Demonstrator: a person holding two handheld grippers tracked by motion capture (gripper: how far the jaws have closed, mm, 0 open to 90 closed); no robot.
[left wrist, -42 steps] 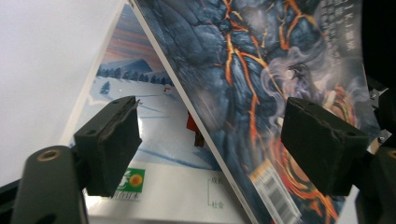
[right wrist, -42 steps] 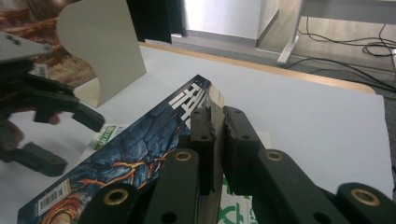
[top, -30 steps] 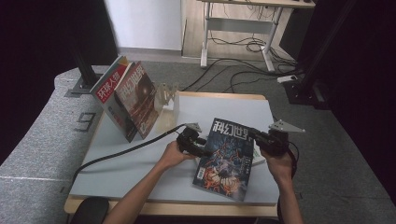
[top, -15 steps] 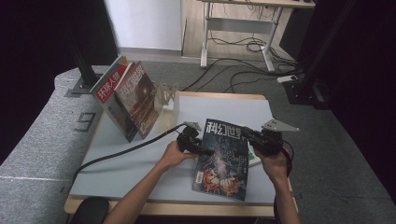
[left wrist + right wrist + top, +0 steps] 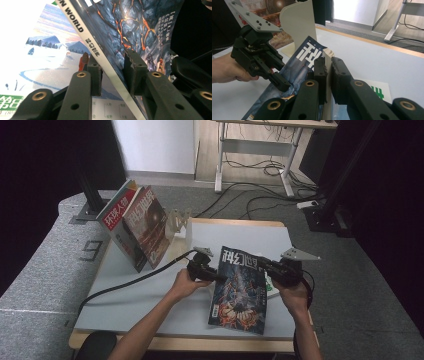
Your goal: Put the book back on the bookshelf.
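Observation:
A dark-covered magazine [image 5: 237, 290] with lava-like art is tilted up off the table, held from both sides. My left gripper [image 5: 217, 277] is at its left edge. In the left gripper view my left gripper [image 5: 112, 72] has the magazine [image 5: 140, 22] spine between its pads; the jaws have just been closing and now press on it. My right gripper [image 5: 261, 264] is shut on the upper right edge, and its own view shows my right gripper [image 5: 328, 67] pinching the magazine [image 5: 297, 67], with the left gripper [image 5: 283, 86] on the cover.
A second magazine [image 5: 272, 290] with green print lies flat on the table [image 5: 150, 290] under the raised one. Two magazines [image 5: 135, 222] lean against a cream bookend [image 5: 177, 222] at the back left. The left gripper's cable [image 5: 130, 282] trails across the table's left.
The dark magazine has shifted a little to the left and its left edge now sits in the left gripper's jaws. Both hands have stayed nearly in place.

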